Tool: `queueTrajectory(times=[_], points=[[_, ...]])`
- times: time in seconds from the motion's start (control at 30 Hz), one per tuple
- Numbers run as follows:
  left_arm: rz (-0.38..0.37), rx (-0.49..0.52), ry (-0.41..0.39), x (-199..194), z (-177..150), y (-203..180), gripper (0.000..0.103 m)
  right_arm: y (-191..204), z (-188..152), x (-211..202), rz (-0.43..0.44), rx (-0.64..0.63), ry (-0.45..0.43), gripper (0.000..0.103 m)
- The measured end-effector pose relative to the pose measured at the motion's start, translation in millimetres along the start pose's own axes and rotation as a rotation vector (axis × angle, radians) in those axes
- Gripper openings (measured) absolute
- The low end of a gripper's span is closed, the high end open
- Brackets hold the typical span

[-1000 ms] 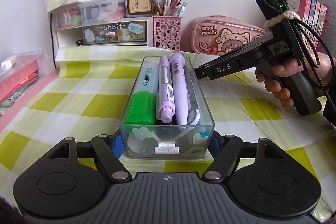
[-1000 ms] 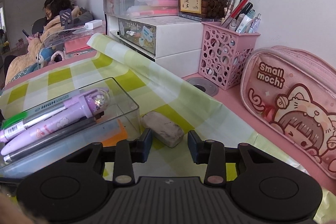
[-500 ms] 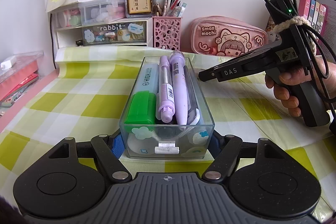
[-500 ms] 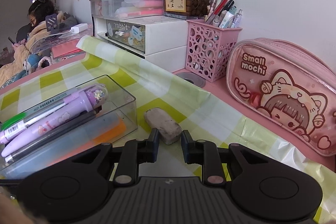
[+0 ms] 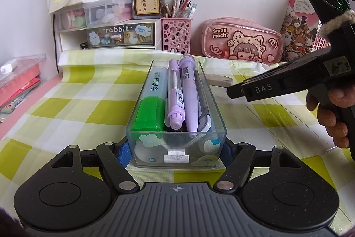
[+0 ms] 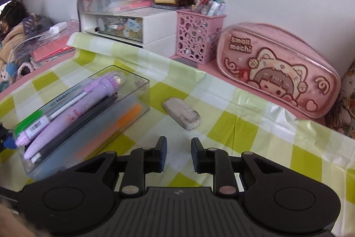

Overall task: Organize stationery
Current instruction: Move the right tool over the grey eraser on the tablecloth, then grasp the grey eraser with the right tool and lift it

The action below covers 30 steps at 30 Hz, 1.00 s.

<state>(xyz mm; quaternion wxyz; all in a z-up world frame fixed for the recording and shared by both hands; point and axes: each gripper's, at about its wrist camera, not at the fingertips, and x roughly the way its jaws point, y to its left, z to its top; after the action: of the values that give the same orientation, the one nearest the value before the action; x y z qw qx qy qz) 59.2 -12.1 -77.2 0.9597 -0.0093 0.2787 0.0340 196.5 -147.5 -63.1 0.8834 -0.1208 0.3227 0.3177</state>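
Note:
A clear plastic box [image 5: 176,156] holds a green highlighter [image 5: 149,113], two purple pens [image 5: 188,94] and darker pens. My left gripper [image 5: 176,153] is shut on the box's near end, one finger on each side wall. The box also shows in the right wrist view [image 6: 137,103], at left. A dirty grey eraser [image 6: 181,115] lies flat on the green checked cloth, right of the box's far end. My right gripper [image 6: 178,154] is open and empty, raised and pulled back short of the eraser. The eraser also shows in the left wrist view [image 5: 218,79].
Along the back wall stand a white drawer unit [image 5: 119,37], a pink mesh pen cup [image 5: 176,37], a pink "Small mochi" pencil case [image 5: 241,41] and books [image 5: 299,30]. Red folders [image 5: 17,86] lie at the left edge. A person [image 6: 13,28] sits far left.
My right gripper has pulled back and up from the eraser, and its jaws have opened a little. The eraser stays on the cloth. The left gripper and box have not moved.

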Motion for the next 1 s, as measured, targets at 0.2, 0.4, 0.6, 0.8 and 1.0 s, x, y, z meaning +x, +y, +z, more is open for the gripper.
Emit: queueTrajectory(times=[0.2,0.4,0.6,0.8,1.0], points=[[-0.002,0.001,-0.002,-0.8,-0.4,0.1,0.073,-22.4,14.9,22.5,0.023,-0.098,-0.056,0.048],[-0.003,0.001,-0.002,-0.9,-0.6,0.2,0.073,-45.0,10.4,39.0,0.150,-0.021,-0.056,0.031],[-0.003,0.001,-0.002,-0.8,-0.6,0.2,0.073,-27.2,6.3,29.4,0.147,-0.028,-0.063,0.021],[-0.002,0.001,-0.002,-0.8,-0.5,0.1,0.073,-22.6,-0.3,13.1,0.107,0.066,-0.092,0.021],[-0.003,0.001,-0.002,-0.8,-0.6,0.1,0.073,-28.3,4.9,-18.0,0.099,0.155,-0.171,0.019]])
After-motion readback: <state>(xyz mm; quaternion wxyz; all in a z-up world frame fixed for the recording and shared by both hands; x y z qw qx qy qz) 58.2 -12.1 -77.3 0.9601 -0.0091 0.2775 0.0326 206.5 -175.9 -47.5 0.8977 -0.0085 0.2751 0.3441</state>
